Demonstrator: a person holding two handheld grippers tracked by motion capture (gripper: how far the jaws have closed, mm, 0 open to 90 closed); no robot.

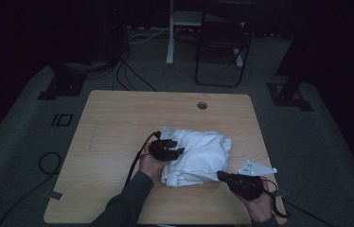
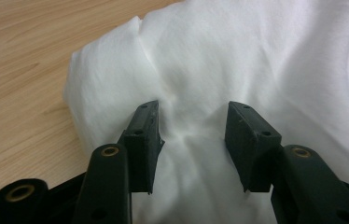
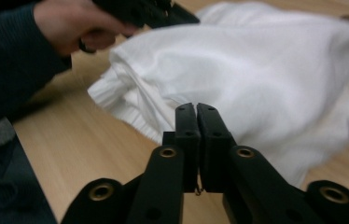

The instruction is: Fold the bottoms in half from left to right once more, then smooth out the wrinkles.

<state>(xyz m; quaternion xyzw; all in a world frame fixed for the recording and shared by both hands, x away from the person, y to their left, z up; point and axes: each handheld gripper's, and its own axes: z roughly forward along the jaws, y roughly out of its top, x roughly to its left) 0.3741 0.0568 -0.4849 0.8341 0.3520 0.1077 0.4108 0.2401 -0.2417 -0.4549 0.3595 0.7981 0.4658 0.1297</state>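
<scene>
A crumpled white cloth (image 1: 199,153) lies folded in a heap on the wooden table (image 1: 118,113), right of centre. My left gripper (image 1: 177,151) rests on the cloth's left side. In the left gripper view its jaws stand apart (image 2: 192,116), tips pressed into the cloth (image 2: 256,56), which puckers between them. My right gripper (image 1: 220,175) lies at the cloth's near right corner. Its jaws (image 3: 196,109) are shut together with nothing seen between them, just in front of the cloth's ribbed edge (image 3: 130,107). The left hand (image 3: 70,23) shows beyond.
A round cable hole (image 1: 202,105) sits near the table's far edge. Bare wood lies left of the cloth and behind it. On the dark floor beyond stand a folding chair (image 1: 222,42) and a white post (image 1: 170,33), with cables (image 1: 128,75) trailing.
</scene>
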